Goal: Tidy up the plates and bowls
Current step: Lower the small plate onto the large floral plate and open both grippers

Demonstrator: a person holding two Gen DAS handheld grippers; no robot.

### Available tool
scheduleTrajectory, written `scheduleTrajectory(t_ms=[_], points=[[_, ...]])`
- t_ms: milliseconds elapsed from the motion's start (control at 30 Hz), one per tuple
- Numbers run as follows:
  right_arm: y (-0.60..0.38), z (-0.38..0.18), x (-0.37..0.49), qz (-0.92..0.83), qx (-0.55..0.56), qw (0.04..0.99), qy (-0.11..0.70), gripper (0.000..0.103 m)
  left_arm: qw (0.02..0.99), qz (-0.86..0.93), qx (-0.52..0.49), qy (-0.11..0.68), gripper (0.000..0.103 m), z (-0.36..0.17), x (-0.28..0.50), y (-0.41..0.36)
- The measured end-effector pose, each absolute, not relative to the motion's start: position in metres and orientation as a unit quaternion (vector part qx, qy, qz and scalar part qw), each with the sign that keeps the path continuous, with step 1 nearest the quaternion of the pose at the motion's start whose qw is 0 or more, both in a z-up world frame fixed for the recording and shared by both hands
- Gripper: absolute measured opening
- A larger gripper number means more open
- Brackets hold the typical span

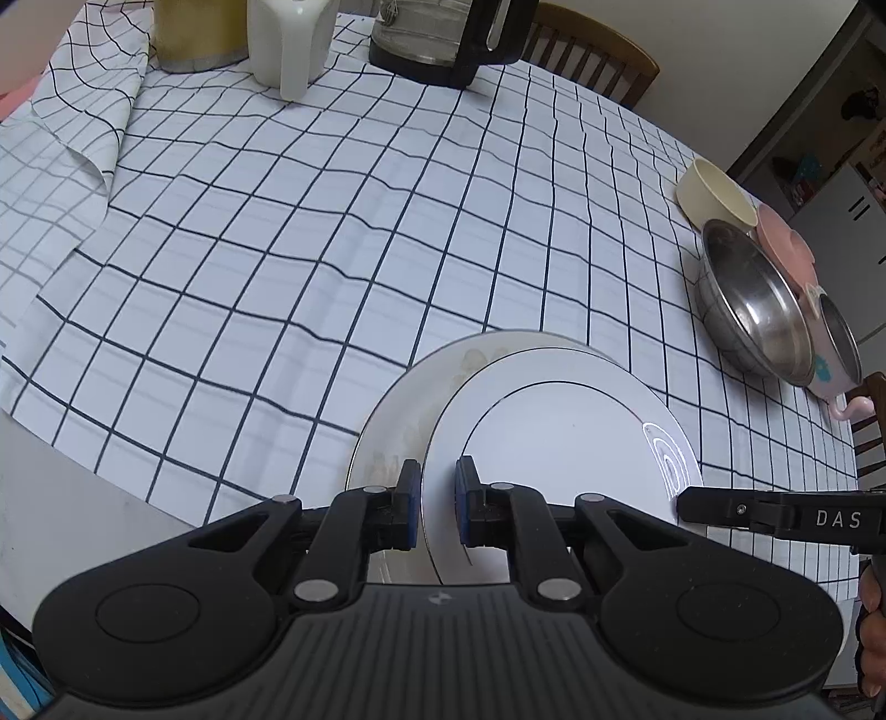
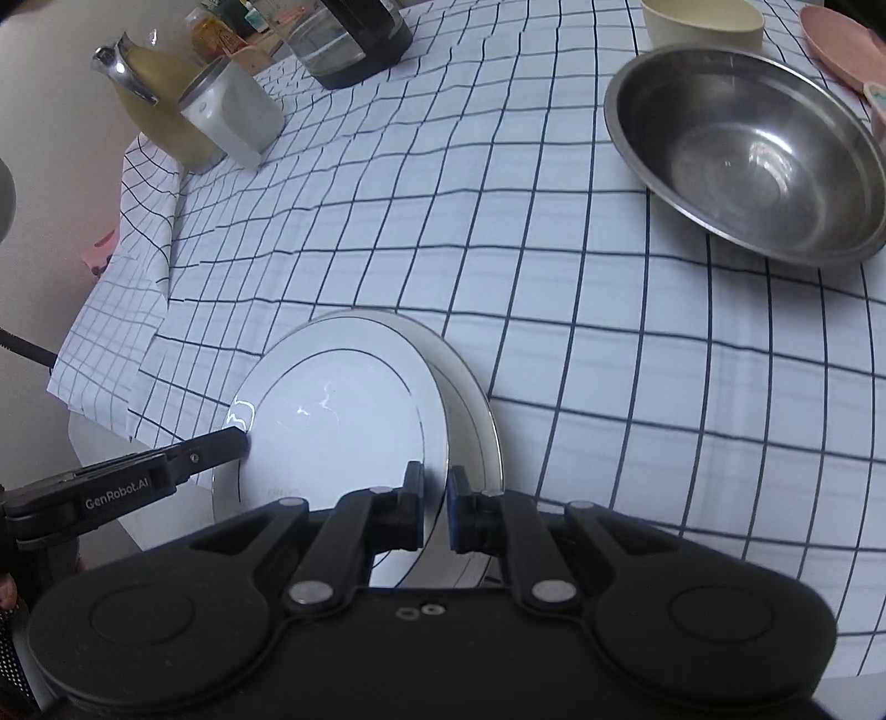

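Note:
A white plate with a thin dark ring [image 1: 565, 443] [image 2: 338, 410] is held tilted over a second white plate [image 1: 398, 421] [image 2: 470, 421] that lies near the table's front edge. My left gripper [image 1: 438, 504] is shut on the upper plate's rim at one side. My right gripper [image 2: 436, 509] is shut on the same plate's rim at the other side, and also shows in the left wrist view [image 1: 686, 504]. A steel bowl [image 1: 758, 310] [image 2: 758, 160], a cream bowl [image 1: 714, 194] [image 2: 703, 22] and a pink plate [image 1: 786, 243] [image 2: 841, 44] stand at the table's right.
A checked tablecloth [image 1: 277, 249] covers the table. A yellow jug [image 2: 160, 111], a white kettle [image 1: 288, 39] and a dark glass pitcher [image 1: 443, 39] stand at the far side. A pink pot [image 1: 836, 360] sits beside the steel bowl. A wooden chair [image 1: 592, 61] stands behind the table.

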State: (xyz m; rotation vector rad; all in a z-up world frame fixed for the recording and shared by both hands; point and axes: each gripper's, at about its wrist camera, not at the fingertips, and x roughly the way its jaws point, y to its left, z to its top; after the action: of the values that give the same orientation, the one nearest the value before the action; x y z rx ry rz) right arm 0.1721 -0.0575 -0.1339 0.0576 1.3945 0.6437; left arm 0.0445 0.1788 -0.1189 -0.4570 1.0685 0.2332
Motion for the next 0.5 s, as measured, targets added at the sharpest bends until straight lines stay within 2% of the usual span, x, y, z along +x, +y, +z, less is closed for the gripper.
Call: scheduleTrajectory(t_ms=[500], points=[[-0.054,-0.15,0.161,0.282,0.017,0.719,0.636,0.009,0.825,0.106,-0.205,0.516,0.012,-0.136,0.045,0.181]])
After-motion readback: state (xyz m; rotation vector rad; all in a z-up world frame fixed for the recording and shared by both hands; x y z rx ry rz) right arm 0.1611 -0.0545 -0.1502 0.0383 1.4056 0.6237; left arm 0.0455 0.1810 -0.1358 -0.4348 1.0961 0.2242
